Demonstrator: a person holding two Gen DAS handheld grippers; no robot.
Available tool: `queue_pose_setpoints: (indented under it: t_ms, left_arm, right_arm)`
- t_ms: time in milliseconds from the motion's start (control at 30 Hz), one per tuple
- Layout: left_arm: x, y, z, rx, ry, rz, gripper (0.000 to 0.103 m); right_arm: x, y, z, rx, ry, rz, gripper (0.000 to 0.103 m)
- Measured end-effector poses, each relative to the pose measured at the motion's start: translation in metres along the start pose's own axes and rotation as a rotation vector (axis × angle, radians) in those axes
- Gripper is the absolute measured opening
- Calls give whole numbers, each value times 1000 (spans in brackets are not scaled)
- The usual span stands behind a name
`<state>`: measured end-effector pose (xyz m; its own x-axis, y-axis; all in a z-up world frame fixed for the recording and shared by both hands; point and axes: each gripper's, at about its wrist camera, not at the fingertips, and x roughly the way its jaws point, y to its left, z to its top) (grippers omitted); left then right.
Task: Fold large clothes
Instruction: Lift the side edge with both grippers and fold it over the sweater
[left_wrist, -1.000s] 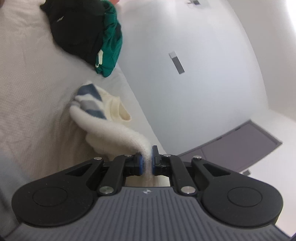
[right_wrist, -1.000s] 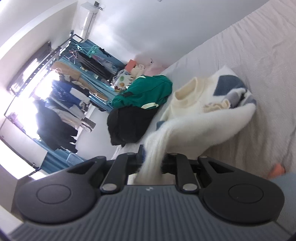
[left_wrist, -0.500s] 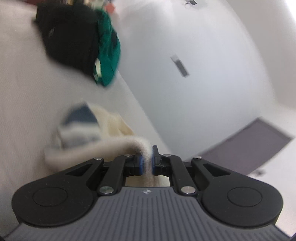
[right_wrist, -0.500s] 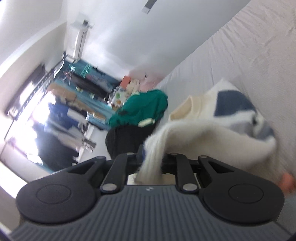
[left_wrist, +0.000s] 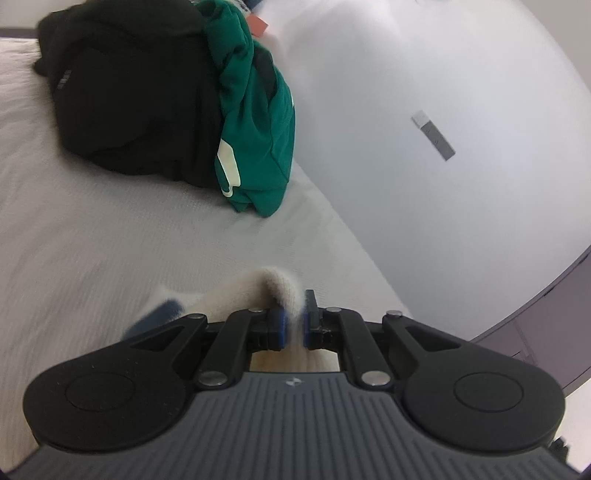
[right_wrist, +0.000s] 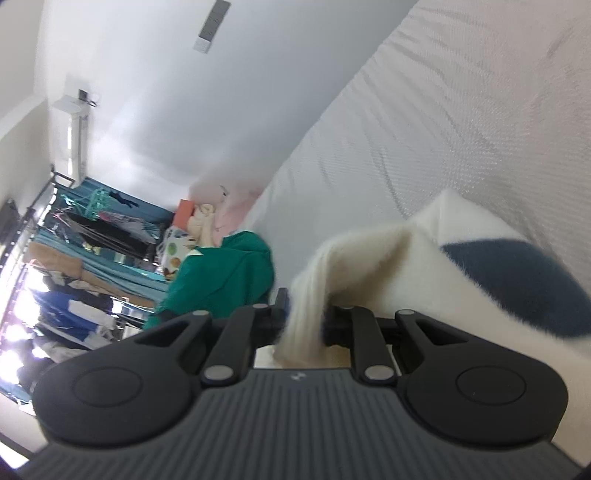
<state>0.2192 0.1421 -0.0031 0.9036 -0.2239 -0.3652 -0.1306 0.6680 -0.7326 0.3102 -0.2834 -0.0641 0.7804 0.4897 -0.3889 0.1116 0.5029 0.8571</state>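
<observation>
A fluffy cream sweater (right_wrist: 424, 258) with navy patches lies on the white bed (right_wrist: 480, 110). My right gripper (right_wrist: 304, 323) is shut on a bunched cream edge of it. My left gripper (left_wrist: 292, 325) is shut on another cream fold of the sweater (left_wrist: 266, 288), which runs back under the gripper body; a navy patch shows at its left. Most of the sweater is hidden below both grippers.
A pile of a black garment (left_wrist: 129, 92) and a green garment (left_wrist: 255, 129) sits further up the bed (left_wrist: 92, 240), also in the right wrist view (right_wrist: 221, 277). A white wall (left_wrist: 443, 110) borders the bed. A clothes rack (right_wrist: 74, 258) stands beyond.
Both grippers have moved forward over the sweater, still shut on it. The sweater now sits close under them and the clothes pile looks nearer.
</observation>
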Motion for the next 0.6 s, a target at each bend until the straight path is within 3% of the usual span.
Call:
queue_pose_setpoints:
  t_ms: [267, 433, 600]
  left_arm:
    - [86, 42, 4, -5, 11, 14, 10]
    - [112, 44, 12, 42, -6, -7, 10]
    - [131, 51, 8, 49, 32, 11, 10]
  right_arm:
    - [70, -28, 10, -33, 41, -22, 17]
    - [86, -34, 19, -42, 36, 18, 18]
    - [99, -52, 25, -10, 62, 16, 18]
